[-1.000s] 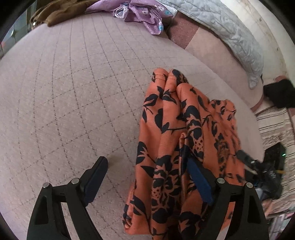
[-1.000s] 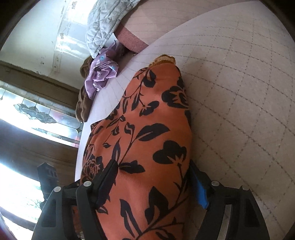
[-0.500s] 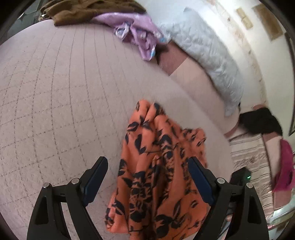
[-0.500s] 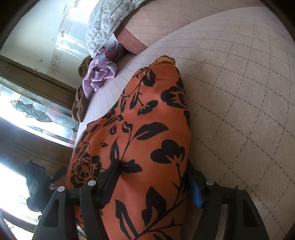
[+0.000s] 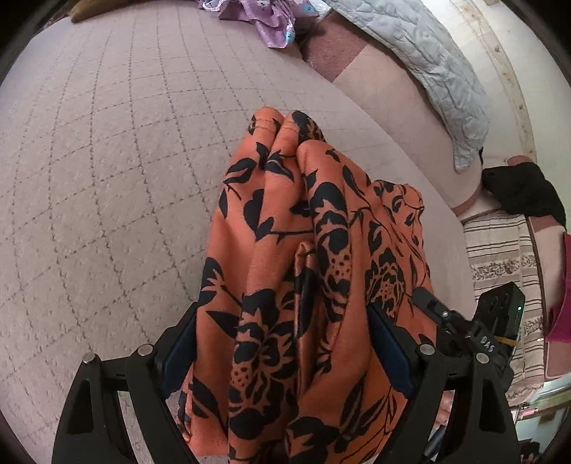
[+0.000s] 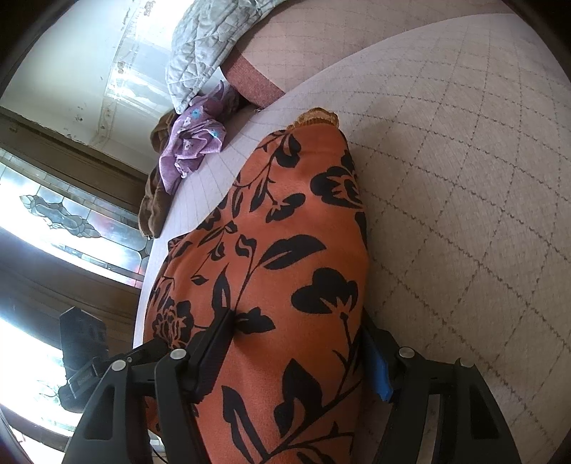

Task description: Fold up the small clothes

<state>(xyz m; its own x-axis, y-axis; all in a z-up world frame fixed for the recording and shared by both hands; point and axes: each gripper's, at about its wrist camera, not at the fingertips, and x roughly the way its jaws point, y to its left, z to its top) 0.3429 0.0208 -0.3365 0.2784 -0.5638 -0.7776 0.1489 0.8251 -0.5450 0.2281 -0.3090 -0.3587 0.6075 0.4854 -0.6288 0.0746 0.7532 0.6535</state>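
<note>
Left wrist view: the left gripper [image 5: 283, 349] is closing, its jaws astride the bunched orange floral garment [image 5: 303, 250], which runs ahead of it across the quilted bed [image 5: 107, 160]; whether the pads press the cloth is unclear.

Right wrist view: the right gripper [image 6: 296, 351] is closing, its pads pressing the garment's sides.

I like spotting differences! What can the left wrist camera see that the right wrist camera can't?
Only the left wrist view shows the black clothing, the striped cloth and something pink at the right edge. Only the right wrist view shows the stained-glass window. Both show the orange flowered garment lying between a gripper's closing jaws, the quilted bed cover, the purple clothing and the grey quilt.
</note>
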